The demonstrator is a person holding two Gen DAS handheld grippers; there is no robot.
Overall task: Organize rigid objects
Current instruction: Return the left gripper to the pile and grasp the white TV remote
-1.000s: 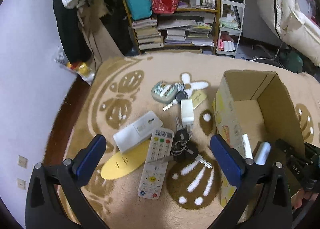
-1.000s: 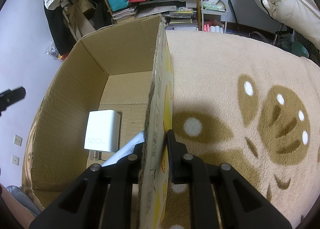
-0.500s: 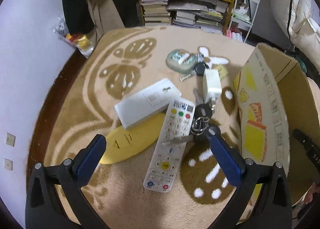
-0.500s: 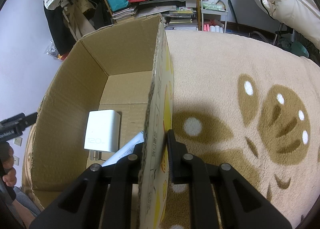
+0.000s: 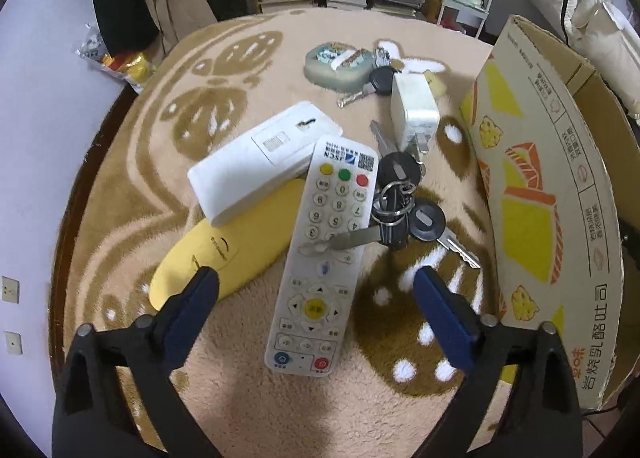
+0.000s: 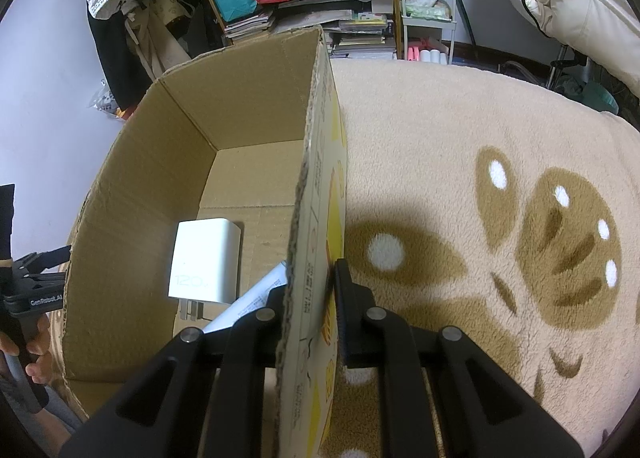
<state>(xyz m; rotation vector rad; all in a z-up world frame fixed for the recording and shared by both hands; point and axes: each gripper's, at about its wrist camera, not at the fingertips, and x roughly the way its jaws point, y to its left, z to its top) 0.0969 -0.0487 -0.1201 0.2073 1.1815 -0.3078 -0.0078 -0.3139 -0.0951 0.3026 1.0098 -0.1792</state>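
**Left tongs spread over remote; right tongs clamped on box wall**

Left wrist view: The left gripper (image 5: 316,294) is released, its blue-padded fingers (image 5: 192,306) spread wide and holding nothing. Between them, on the rug (image 5: 248,398), lies a white remote (image 5: 324,258), lengthwise, its near end level with the fingertips. Whether the pads touch the rug cannot be told. A yellow case (image 5: 224,246) lies just left of the remote, partly under it. A white box (image 5: 260,162) rests on the case's far end, against the remote's top corner. A key bunch (image 5: 400,210) lies against the remote's right edge, with one key blade lying across its buttons. Beyond it is a white charger (image 5: 414,114), then a single key (image 5: 376,84) and a grey-green pouch (image 5: 340,62). The carton (image 5: 532,186) stands at the right, its printed outer wall facing the pile.

Right wrist view: The right gripper (image 6: 310,290) is clenched on the carton's (image 6: 316,186) side wall, one finger inside, one outside against the printed face. Inside, on the floor of the carton, lie a white adapter (image 6: 204,262) marked "120" and a white tube (image 6: 248,306), partly hidden behind the inner finger. The left gripper's (image 6: 32,282) body shows at the left edge, outside the carton.
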